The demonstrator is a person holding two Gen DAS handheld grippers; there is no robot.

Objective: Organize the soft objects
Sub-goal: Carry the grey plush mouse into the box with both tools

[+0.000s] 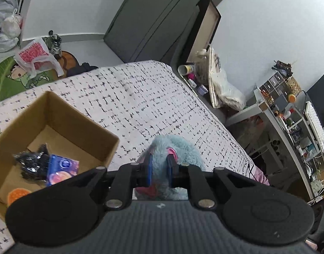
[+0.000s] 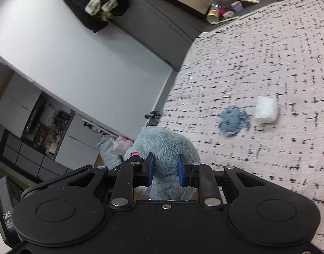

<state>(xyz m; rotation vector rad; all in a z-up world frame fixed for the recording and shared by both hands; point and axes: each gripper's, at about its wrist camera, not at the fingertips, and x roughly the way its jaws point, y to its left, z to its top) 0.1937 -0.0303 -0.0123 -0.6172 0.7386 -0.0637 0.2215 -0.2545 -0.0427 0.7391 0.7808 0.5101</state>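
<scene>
Gripped between the blue pads of the left gripper [image 1: 159, 170] is a light blue plush toy [image 1: 174, 148] with pink patches; its fur bulges out on both sides of the closed fingers, and it is held above the bed [image 1: 140, 97] rather than resting on it. The same plush toy [image 2: 164, 148] is seen clamped in the right gripper [image 2: 166, 172] as well, the fingers pressed into its fur, with a small pink tag showing at its left side. Whether one toy is shared by both grippers or two alike are held cannot be told.

Just to the left of the left gripper, an open cardboard box [image 1: 81, 114] is set on the bed. Inside it lie a black shiny bundle [image 1: 31, 165], a purple and blue packet [image 1: 62, 169] leaning against that bundle, and an orange round object [image 1: 18, 193] near the box's closer edge, partly hidden by the gripper body.

Farther out in the right wrist view, a flat blue fabric piece [image 2: 233, 122] is laid on the bed's patterned cover [image 2: 267, 53], and a white rolled soft object [image 2: 265, 110] is placed just beside it, close to touching. Both are well apart from the held toy.

Beyond the bed's far edge, a cluttered desk with shelves [image 1: 289, 114] is seen at the right in the left wrist view, and a green cartoon rug [image 1: 11, 76] with a white and pink plastic bag [image 1: 35, 55] on it at the left.
</scene>
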